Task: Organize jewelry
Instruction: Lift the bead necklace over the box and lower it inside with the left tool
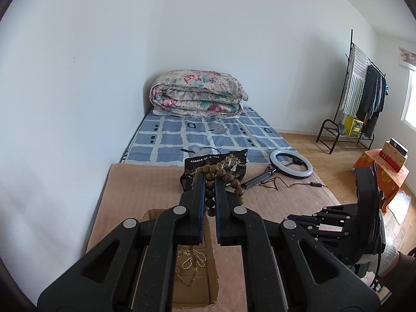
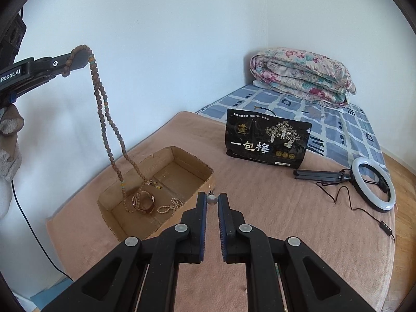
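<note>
Beads (image 2: 104, 109) in left tool (image 1: 209, 182), above box (image 2: 197, 165)

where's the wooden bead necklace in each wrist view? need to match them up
Left wrist: wooden bead necklace at centre, pinched between the left gripper fingers, close to the lens.
Right wrist: same necklace at upper left, hanging from the left gripper down into the cardboard box.
Shared landmark: the black snack bag standing on the tan blanket.
</note>
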Demonstrator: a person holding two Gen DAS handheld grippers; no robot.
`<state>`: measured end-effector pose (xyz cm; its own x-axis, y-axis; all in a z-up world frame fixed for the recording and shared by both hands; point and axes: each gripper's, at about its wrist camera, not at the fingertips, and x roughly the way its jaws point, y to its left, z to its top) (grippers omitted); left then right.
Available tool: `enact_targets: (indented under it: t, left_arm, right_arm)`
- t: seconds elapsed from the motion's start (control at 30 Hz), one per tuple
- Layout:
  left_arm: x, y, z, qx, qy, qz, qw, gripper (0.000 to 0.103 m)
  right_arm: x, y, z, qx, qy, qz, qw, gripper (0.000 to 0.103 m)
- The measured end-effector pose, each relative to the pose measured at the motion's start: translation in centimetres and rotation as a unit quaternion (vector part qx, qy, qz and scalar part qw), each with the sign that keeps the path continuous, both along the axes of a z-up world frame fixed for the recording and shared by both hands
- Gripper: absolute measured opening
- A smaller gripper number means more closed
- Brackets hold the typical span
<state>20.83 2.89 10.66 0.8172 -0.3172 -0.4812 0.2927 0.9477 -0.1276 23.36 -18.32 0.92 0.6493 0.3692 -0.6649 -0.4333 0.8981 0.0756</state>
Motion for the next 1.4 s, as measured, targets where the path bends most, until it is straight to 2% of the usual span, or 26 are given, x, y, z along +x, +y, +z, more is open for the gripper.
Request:
enact_targets:
  t: [0.37,0.57,0.97,1.2,1.4]
  left_arm:
    - [-0.2,2.8,-3.6,-0.015,0.034,0.004,0.9993,0.004]
    - [0.4,3.9,-7.0,-0.007,0.065,0.012,0.9978,0.004]
    - [1.6,4.7,-14.4,0.012,0.134,0.013,0.9909,0.004]
    - [2.2,4.6,-17.1,0.006,0.162,0.007,0.9867,0.004]
    - [2.5,4.4,-19.2,0.025,0.180,0.014,0.9832,0.004]
  right_arm:
    - [2.8,5.5,-1.8,-0.003,0.014,0.027,1.000,0.007]
    - [4.4,7.8,-3.5,0.000,0.031,0.032,0.999,0.007]
    - [7.7,10.4,-6.8,-0.005,0.060,0.036,0.998,0.007]
    - [9.2,11.7,-8.3,-0.009,0.072,0.037,0.997,0.007]
    - [10.5,12.6,-9.4,-0.016,0.078,0.034,0.996,0.007]
